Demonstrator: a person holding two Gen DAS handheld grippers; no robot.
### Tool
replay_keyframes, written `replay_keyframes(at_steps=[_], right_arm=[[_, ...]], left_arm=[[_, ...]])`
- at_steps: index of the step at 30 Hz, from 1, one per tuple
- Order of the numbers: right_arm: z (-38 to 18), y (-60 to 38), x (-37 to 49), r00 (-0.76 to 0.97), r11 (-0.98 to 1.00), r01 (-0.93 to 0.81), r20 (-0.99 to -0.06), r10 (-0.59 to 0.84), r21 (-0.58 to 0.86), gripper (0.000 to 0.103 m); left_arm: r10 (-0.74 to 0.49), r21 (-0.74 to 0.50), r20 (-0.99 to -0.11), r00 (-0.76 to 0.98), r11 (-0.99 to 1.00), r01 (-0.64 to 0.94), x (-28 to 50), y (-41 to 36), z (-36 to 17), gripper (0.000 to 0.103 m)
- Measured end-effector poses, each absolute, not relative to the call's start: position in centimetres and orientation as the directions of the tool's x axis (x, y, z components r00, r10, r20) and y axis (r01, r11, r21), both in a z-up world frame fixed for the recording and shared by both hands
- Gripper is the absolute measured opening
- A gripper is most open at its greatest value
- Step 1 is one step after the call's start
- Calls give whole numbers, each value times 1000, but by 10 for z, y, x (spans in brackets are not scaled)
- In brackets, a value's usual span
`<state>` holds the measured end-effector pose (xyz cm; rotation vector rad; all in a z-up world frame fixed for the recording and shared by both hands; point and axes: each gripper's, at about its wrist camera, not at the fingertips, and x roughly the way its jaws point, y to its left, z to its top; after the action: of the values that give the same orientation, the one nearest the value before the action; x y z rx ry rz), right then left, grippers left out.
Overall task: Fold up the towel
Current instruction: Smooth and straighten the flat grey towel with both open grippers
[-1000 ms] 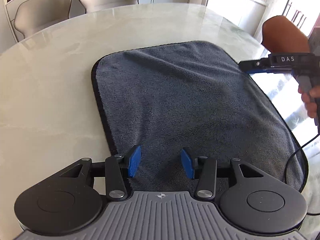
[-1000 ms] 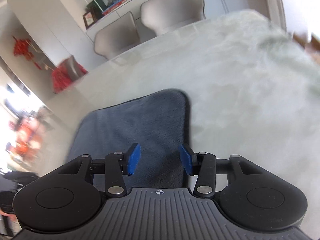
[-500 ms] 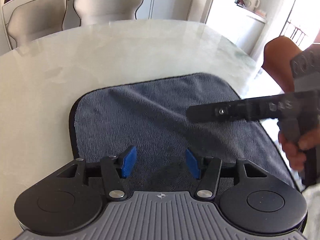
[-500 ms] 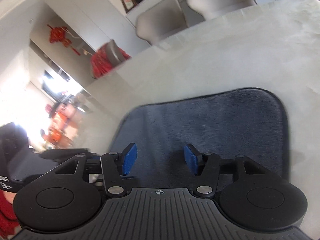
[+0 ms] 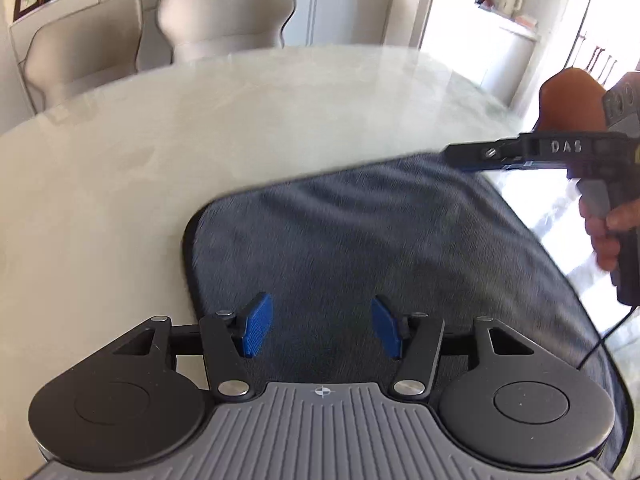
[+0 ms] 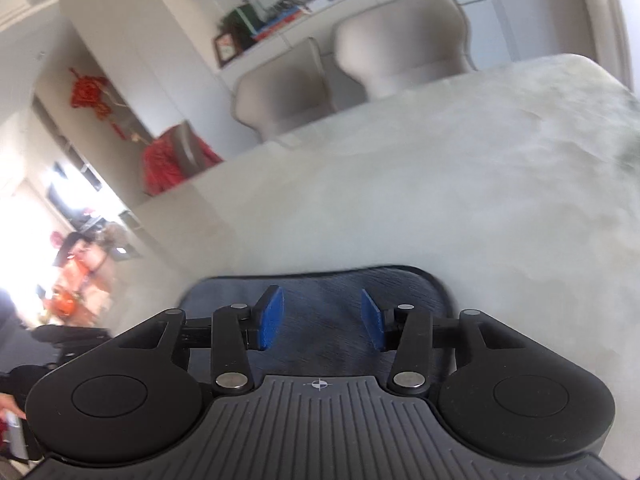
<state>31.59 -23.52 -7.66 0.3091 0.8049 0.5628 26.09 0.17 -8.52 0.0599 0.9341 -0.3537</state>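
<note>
A dark grey towel (image 5: 360, 248) with black trim lies flat on the pale marble table (image 5: 160, 168). My left gripper (image 5: 322, 330) is open and empty, just above the towel near its left side. My right gripper (image 6: 322, 318) is open and empty over the towel's far end (image 6: 328, 296). In the left wrist view the right gripper (image 5: 500, 156) shows side-on at the towel's far right corner, held by a hand (image 5: 608, 232).
Two beige chairs (image 5: 160, 36) stand behind the table's far edge. The table's right edge (image 5: 520, 184) is in bright glare. A cable (image 5: 600, 340) hangs from the right gripper handle.
The right gripper swung back from over the towel's middle to its far right corner. The left gripper shifted so the towel's left edge sits closer to its fingers. Both stayed open.
</note>
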Motion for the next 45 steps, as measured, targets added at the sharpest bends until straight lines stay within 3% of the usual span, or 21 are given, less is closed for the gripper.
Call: replay_keyframes(at_steps=[7,9,11,13,15,20,22,25,26,32,35,45], right_arm=[[-86,-251,332,573,835,-325,-611,547,443,41],[-86,-262,339,579,844,-314,-616,534,435,29],[-86,-270,342,573,847,-299,-628,527,439,24],[-83,-269,341,567,854,-284,-642,516,435,30],[-70,-264,326,572,856,-303,-639,515,419,47],[-49,-262,263,551,818,-341,-606,573,464,49],[-48,-263,228,541,812,-315,-610,578,491,58],[-48,-264,181,545,802,-291,-598,587,522,87],[-47,-262,161,554,798,-295,-586,591,526,103],[-43,-256,90,625,779,-295,-506,595,553,103],[-47,-249,77,611,778,-302,-515,601,550,103],[-77,-229,54,550,753,-329,-532,643,570,103]], left_arm=[[-277,-113,-794,541,942,317,276,6,-90,62],[-265,-94,-798,541,942,323,276,8,-90,62],[-246,-70,-803,544,944,323,276,10,-91,62],[-235,-68,-807,542,949,309,275,11,-90,62],[-237,-74,-803,546,950,304,265,11,-86,62],[-268,-96,-784,560,943,318,228,10,-74,64],[-293,-124,-776,559,939,320,197,6,-72,66],[-321,-160,-761,564,935,316,157,2,-72,67],[-322,-161,-755,572,936,315,143,0,-72,68],[-300,-196,-716,630,953,231,82,4,-69,90],[-319,-240,-701,637,948,210,68,8,-70,101],[-336,-223,-685,647,942,252,46,-11,-79,103]])
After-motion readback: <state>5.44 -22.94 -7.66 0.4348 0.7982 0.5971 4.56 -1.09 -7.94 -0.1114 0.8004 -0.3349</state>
